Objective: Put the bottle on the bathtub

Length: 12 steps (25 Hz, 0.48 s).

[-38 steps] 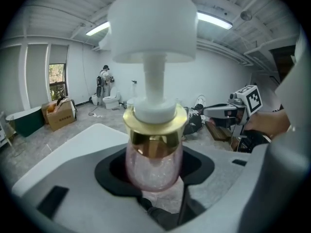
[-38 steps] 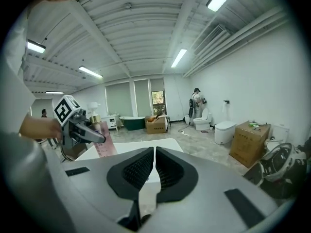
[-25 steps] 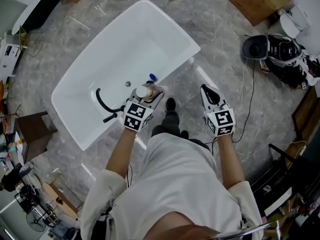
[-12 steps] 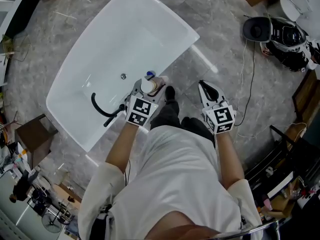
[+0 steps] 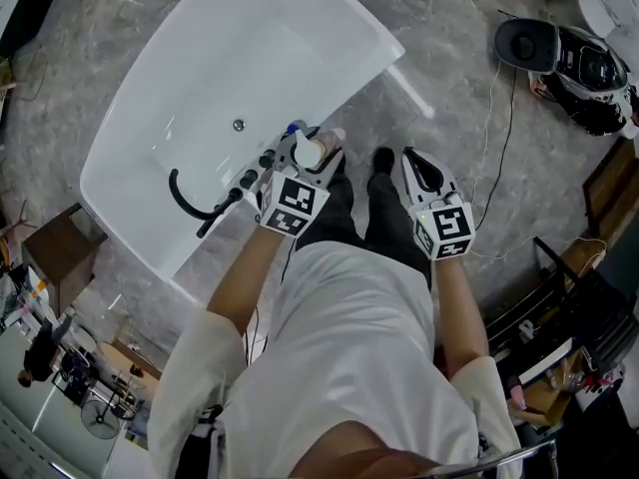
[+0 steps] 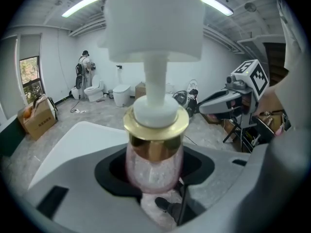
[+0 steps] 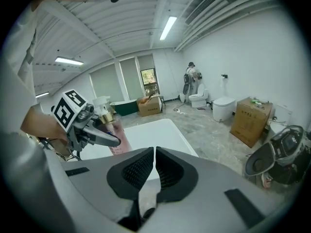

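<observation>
A clear pink pump bottle (image 6: 154, 164) with a gold collar and a white pump head sits upright between the jaws of my left gripper (image 5: 310, 154), which is shut on it. In the head view the bottle (image 5: 309, 150) hangs over the near rim of the white bathtub (image 5: 339, 28). The right gripper view shows the same bottle (image 7: 115, 136) held beside the tub (image 7: 155, 132). My right gripper (image 5: 419, 171) stays to the right of the left one, above the floor, with its jaws shut and nothing between them.
A black faucet (image 5: 190, 200) with knobs is mounted on the tub's near rim, left of the bottle. A blue-capped item (image 5: 294, 128) stands on the rim just beyond the left gripper. A vacuum-like device (image 5: 569, 58) and cables lie on the floor at right. A brown stool (image 5: 50, 257) stands left.
The tub and floor have slid down-left to up in view as the head turned. My left gripper with the bottle has moved closer over the tub's near rim. The right gripper barely moved.
</observation>
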Each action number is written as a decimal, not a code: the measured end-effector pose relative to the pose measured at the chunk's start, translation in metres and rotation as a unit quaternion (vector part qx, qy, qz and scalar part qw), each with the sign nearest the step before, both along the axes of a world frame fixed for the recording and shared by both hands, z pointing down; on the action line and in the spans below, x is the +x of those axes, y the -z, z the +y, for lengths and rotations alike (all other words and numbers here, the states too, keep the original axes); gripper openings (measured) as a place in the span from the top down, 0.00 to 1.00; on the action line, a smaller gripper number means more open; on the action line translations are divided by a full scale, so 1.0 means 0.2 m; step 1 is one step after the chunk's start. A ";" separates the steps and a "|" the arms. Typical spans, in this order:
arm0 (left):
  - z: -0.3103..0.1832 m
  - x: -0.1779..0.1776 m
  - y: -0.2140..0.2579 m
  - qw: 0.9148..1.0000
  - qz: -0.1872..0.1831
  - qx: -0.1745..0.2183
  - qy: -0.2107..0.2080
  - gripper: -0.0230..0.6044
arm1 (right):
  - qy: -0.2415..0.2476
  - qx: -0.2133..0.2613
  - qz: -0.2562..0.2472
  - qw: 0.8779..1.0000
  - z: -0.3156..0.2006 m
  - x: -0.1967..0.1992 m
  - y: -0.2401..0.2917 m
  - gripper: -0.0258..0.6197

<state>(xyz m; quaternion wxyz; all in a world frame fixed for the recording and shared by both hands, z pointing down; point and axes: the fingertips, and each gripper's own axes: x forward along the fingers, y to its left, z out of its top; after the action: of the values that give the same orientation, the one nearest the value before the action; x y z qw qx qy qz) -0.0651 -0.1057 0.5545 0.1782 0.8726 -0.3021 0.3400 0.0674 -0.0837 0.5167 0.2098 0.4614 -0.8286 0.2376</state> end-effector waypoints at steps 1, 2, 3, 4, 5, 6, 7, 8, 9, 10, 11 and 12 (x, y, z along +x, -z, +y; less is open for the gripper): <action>-0.01 0.02 -0.02 1.000 -0.002 0.001 0.004 0.61 | 0.004 -0.002 -0.002 1.000 -0.02 0.01 -0.02 0.90; -0.02 0.03 -0.04 1.000 -0.005 0.001 0.009 0.61 | 0.009 -0.004 -0.003 1.000 -0.03 0.02 -0.04 0.90; -0.03 0.04 -0.06 1.000 -0.007 0.001 0.015 0.61 | 0.016 -0.007 -0.005 1.000 -0.05 0.02 -0.06 0.90; -0.04 0.05 -0.08 1.000 -0.009 0.001 0.022 0.61 | 0.024 -0.009 -0.007 1.000 -0.07 0.03 -0.08 0.90; -0.06 0.06 -0.10 1.000 -0.012 0.003 0.028 0.61 | 0.033 -0.011 -0.008 0.999 -0.09 0.02 -0.10 0.90; -0.08 0.07 -0.12 0.999 -0.014 0.004 0.035 0.61 | 0.043 -0.011 -0.009 0.999 -0.11 0.02 -0.12 0.90; -0.10 0.07 -0.14 0.999 -0.017 0.007 0.043 0.61 | 0.055 -0.012 -0.009 0.998 -0.13 0.01 -0.14 0.90; -0.12 0.08 -0.16 0.998 -0.020 0.010 0.052 0.61 | 0.067 -0.011 -0.008 0.998 -0.15 0.01 -0.15 0.90; -0.14 0.08 -0.19 0.998 -0.021 0.013 0.063 0.61 | 0.079 -0.011 -0.007 0.997 -0.17 0.01 -0.17 0.90; -0.16 0.08 -0.21 0.997 -0.023 0.016 0.075 0.61 | 0.091 -0.012 -0.005 0.996 -0.18 0.01 -0.19 0.90; -0.17 0.09 -0.24 0.996 -0.023 0.018 0.087 0.61 | 0.101 -0.014 -0.005 0.995 -0.20 0.01 -0.21 0.90; -0.19 0.10 -0.26 0.995 -0.024 0.019 0.098 0.61 | 0.108 -0.015 -0.005 0.994 -0.21 0.02 -0.23 0.90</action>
<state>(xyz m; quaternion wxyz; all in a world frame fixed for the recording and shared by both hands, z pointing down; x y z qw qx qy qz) -0.0458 -0.1434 0.6072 0.1864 0.8338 -0.3965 0.3359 0.0705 -0.1258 0.5625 0.2375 0.3646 -0.8710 0.2283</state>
